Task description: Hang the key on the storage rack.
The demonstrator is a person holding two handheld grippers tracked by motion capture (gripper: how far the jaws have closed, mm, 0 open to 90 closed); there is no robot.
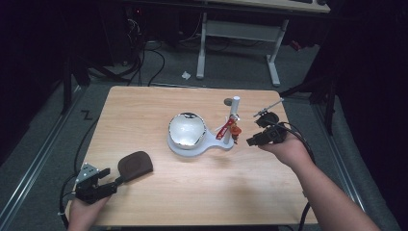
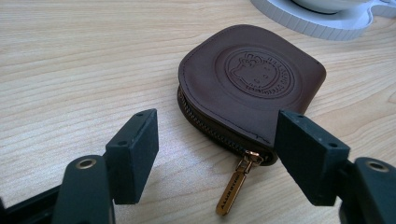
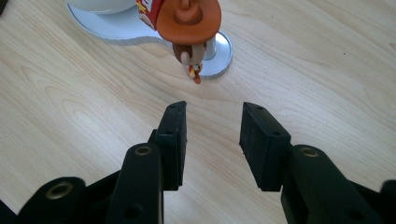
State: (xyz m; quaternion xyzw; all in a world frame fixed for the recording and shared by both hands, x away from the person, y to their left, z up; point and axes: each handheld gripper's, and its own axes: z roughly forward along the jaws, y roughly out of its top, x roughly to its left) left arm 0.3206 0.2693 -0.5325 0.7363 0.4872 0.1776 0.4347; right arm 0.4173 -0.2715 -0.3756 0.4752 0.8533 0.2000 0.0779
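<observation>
— Black jaws on your left gripper stand wide and empty; between them lies the zipper pull; just beyond, the brown leather pouch.

— And my right gripper?

— Parted, holding nothing; the hatted figurine hangs ahead. Close left too low and you may pinch only the pull; the pouch could skid.

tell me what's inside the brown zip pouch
Cannot be seen: the brown pouch lies flat on the table with its zip closed and the gold pull sticking out, so its contents are covered.
</observation>
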